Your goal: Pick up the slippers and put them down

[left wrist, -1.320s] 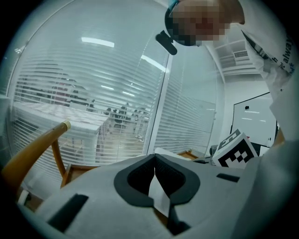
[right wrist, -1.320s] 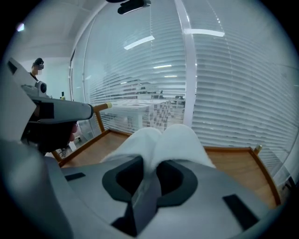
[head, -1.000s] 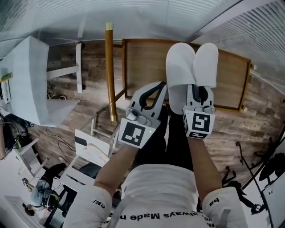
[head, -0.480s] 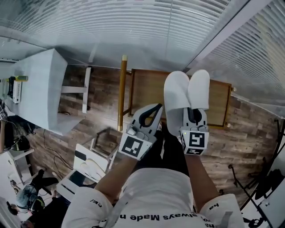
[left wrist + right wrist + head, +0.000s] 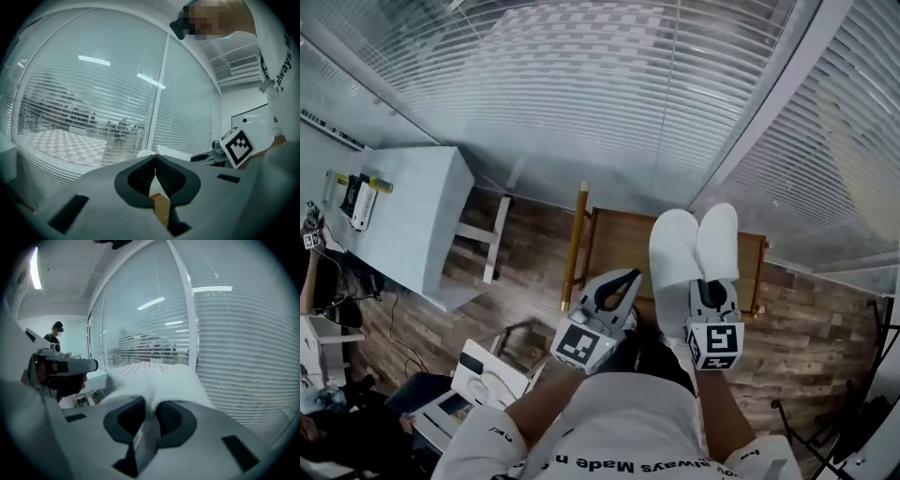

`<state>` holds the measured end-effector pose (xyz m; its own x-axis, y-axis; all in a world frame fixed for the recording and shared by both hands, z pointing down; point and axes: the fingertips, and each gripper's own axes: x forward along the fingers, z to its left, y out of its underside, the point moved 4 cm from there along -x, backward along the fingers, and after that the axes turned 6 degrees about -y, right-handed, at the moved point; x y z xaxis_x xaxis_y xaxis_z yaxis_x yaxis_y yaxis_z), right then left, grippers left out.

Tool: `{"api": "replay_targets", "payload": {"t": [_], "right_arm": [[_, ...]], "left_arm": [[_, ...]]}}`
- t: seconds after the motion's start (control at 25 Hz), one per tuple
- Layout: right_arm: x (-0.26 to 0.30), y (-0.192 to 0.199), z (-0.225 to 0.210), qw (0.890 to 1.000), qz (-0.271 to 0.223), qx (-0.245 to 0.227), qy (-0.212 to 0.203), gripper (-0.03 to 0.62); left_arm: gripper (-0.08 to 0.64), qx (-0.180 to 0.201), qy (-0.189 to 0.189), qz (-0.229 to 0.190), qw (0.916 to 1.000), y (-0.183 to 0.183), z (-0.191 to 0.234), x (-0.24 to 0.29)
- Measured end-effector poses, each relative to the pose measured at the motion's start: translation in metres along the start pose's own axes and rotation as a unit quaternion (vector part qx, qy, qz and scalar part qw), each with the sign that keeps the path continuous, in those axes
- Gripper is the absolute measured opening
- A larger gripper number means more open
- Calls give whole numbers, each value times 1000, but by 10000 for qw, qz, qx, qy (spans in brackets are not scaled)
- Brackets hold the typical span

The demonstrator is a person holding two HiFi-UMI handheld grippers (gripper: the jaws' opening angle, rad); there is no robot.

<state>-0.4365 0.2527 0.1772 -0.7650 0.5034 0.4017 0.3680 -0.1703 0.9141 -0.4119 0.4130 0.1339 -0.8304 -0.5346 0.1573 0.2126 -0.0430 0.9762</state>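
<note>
A pair of white slippers (image 5: 692, 246) hangs side by side in the air, and my right gripper (image 5: 710, 287) is shut on their heel end. In the right gripper view the white slippers (image 5: 165, 379) bulge out beyond the pinching jaws of my right gripper (image 5: 149, 405). My left gripper (image 5: 629, 278) floats just left of the slippers with its jaws shut and nothing between them. In the left gripper view, the tips of my left gripper (image 5: 154, 158) meet, with the slippers (image 5: 169, 153) showing just past them. A low wooden table (image 5: 617, 242) lies far below.
A glass wall with blinds (image 5: 609, 94) fills the space ahead. A white desk (image 5: 403, 225) stands at the left, with a gold pole (image 5: 575, 246) beside the wooden table. White furniture (image 5: 483, 375) sits at the lower left. A person (image 5: 56, 333) stands far off.
Both grippers have risen together, and the slippers have gone up with the right one. The wooden table and floor now look smaller and farther below.
</note>
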Motion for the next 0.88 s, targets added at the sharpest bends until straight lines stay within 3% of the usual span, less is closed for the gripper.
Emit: {"api": "replay_targets", "payload": {"t": [0.56,0.88], "right_arm": [[-85,-103,28,9973,-460,-281,-489,52],[-118,-139,45,9923,-595,-576,-924,48]], "left_arm": [[12,229,170,-447,9986,-106,-49,-58],[12,291,201,-635,9974,-130,-56,-85]]}}
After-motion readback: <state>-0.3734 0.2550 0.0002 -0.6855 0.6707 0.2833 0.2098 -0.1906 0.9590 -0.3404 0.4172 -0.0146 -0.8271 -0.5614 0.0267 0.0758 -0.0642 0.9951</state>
